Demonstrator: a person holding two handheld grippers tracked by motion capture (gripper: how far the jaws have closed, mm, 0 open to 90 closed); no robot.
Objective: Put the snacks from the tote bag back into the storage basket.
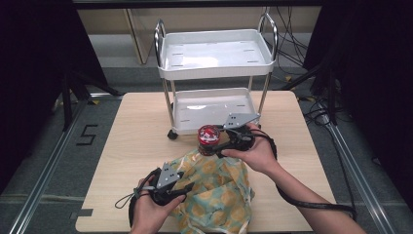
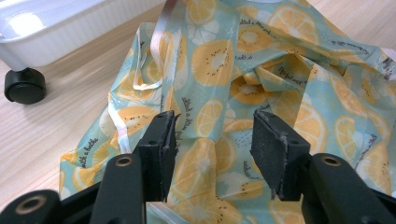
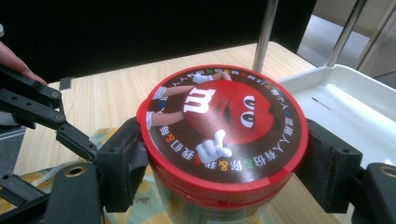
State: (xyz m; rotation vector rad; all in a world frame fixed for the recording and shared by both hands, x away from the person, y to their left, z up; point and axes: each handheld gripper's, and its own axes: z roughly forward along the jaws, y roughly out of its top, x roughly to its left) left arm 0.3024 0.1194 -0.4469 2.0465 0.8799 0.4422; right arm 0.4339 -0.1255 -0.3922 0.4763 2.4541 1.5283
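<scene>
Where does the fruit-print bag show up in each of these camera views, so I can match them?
High view: fruit-print bag lies bottom centre on the table.
Left gripper view: it spreads across the middle, behind the jaws.
Right gripper view: a strip shows at bottom left.
Shared landmark: the white cart.

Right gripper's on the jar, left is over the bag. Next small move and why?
Probably close the left gripper on the fruit-print bag. Its jaws stand open with only fabric between them, while the right gripper already clamps the red-lidded jar at the bag's edge beside the cart. Pinching the bag would likely steady it, whichever way the jar goes.
</scene>
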